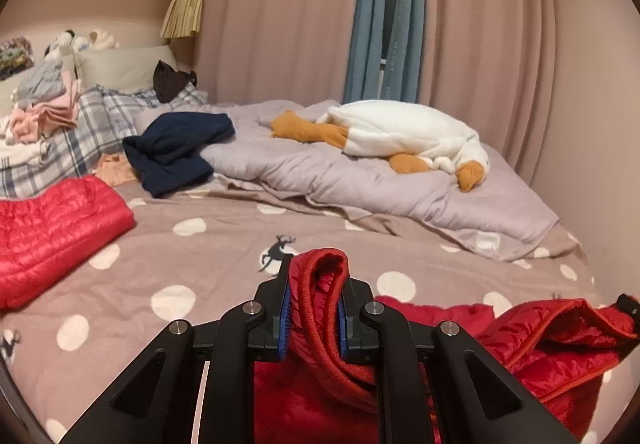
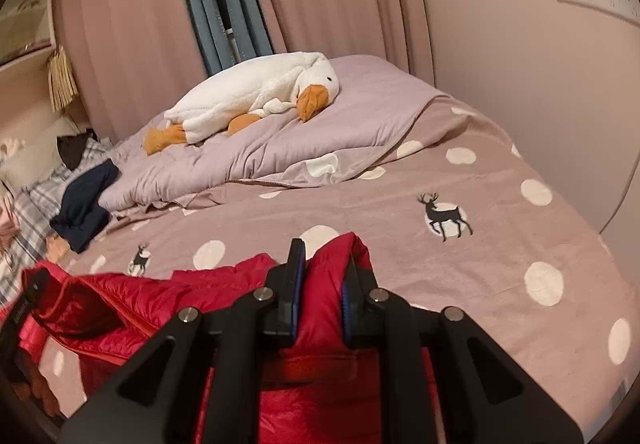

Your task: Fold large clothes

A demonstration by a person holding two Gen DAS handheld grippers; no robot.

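**Both grippers on the red jacket at the near edge of the bed**

We have the red jacket (image 1: pixel 540 340) lying along the near edge of the bed (image 1: pixel 224 244), bunched rather than flat. Our left gripper (image 1: pixel 314 308) is pinching a ribbed, rolled edge of it, which looks like a cuff or hem, though the fisheye view makes that hard to settle. Our right gripper (image 2: pixel 322 296) is pinching a puffy fold of the same jacket, with the padding bulging up between the pads.

To do this step well, we should lift both ends together and draw them apart until the fabric between them hangs straight, then lay it down on the bare dotted sheet ahead of us. Slippery quilted fabric tends to slide, so we keep both grips firm and move evenly.

We should also steer clear of the other red quilted piece (image 1: pixel 52 232) near the left edge of the bed, and of the navy garment (image 1: pixel 180 147) and toy goose (image 1: pixel 404 135) farther back on the grey duvet (image 1: pixel 360 179).
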